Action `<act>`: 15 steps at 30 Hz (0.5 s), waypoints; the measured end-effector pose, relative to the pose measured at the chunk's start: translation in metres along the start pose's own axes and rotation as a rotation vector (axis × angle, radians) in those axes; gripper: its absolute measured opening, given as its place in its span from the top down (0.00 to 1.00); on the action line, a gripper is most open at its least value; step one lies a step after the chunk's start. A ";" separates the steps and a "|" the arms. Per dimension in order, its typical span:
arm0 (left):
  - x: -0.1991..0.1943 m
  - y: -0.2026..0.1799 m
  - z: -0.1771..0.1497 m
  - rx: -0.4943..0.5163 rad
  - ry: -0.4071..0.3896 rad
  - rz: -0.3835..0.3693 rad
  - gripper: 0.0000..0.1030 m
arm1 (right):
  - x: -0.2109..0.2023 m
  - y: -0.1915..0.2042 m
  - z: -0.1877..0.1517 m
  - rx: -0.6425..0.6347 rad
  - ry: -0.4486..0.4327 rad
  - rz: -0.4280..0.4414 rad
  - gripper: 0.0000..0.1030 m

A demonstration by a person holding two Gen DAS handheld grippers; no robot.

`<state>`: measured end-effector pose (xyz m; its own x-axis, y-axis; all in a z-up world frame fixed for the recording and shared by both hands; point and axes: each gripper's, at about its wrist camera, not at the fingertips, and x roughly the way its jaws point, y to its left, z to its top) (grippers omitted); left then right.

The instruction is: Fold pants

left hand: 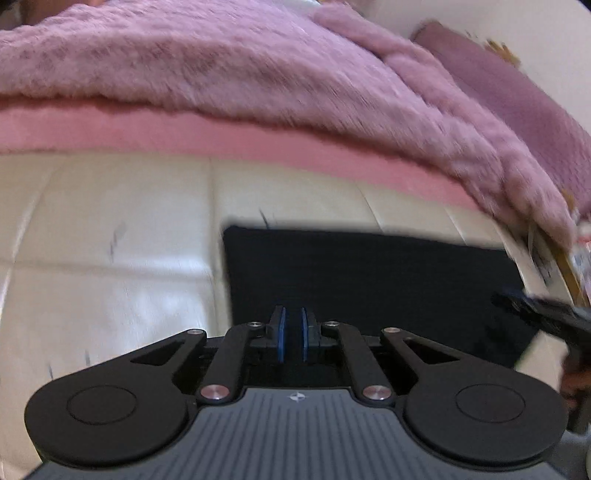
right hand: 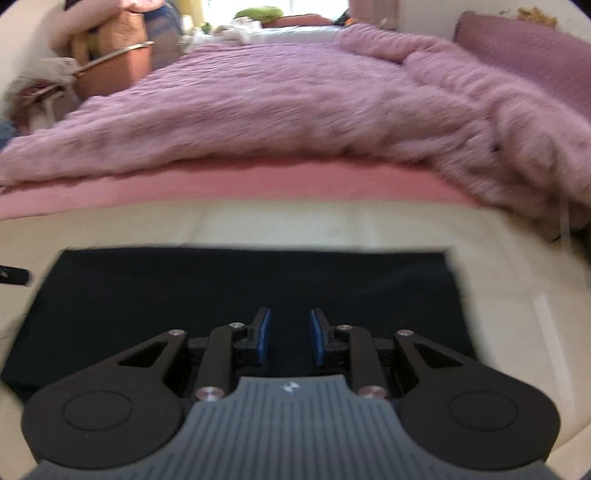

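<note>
Right wrist alone shows pants [right hand: 236, 291] whole, plus window [right hand: 314, 7]

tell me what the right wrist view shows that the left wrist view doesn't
Only the right wrist view shows the room beyond the bed: a brown box at far left, a green cushion by the window, and the right tongs open over the pants. Only the left wrist view shows the left tongs nearly closed, nothing visibly between them. Both show the folded dark pants on the cream surface, the fuzzy purple blanket and pink sheet.
</note>
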<state>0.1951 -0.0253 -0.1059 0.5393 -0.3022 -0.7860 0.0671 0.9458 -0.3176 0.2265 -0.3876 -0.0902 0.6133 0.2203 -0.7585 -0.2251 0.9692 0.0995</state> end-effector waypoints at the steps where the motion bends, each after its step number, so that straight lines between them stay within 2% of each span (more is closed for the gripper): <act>1: -0.002 -0.004 -0.008 0.026 0.020 0.003 0.92 | -0.002 0.011 -0.007 0.005 0.000 0.019 0.83; 3: -0.002 -0.010 -0.026 0.074 0.069 0.026 0.92 | -0.002 0.029 -0.019 0.009 0.012 0.059 0.83; 5: 0.001 -0.010 -0.040 0.097 0.112 0.056 0.92 | 0.001 0.046 -0.030 -0.024 0.029 0.058 0.83; 10: -0.005 -0.014 -0.060 0.183 0.115 0.131 0.92 | 0.004 0.067 -0.046 -0.083 0.087 0.059 0.82; 15: -0.013 -0.021 -0.083 0.275 0.118 0.180 0.91 | 0.002 0.083 -0.059 -0.138 0.087 0.034 0.79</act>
<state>0.1168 -0.0510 -0.1328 0.4635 -0.1240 -0.8774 0.2122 0.9769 -0.0259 0.1644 -0.3131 -0.1221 0.5373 0.2362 -0.8097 -0.3500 0.9359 0.0408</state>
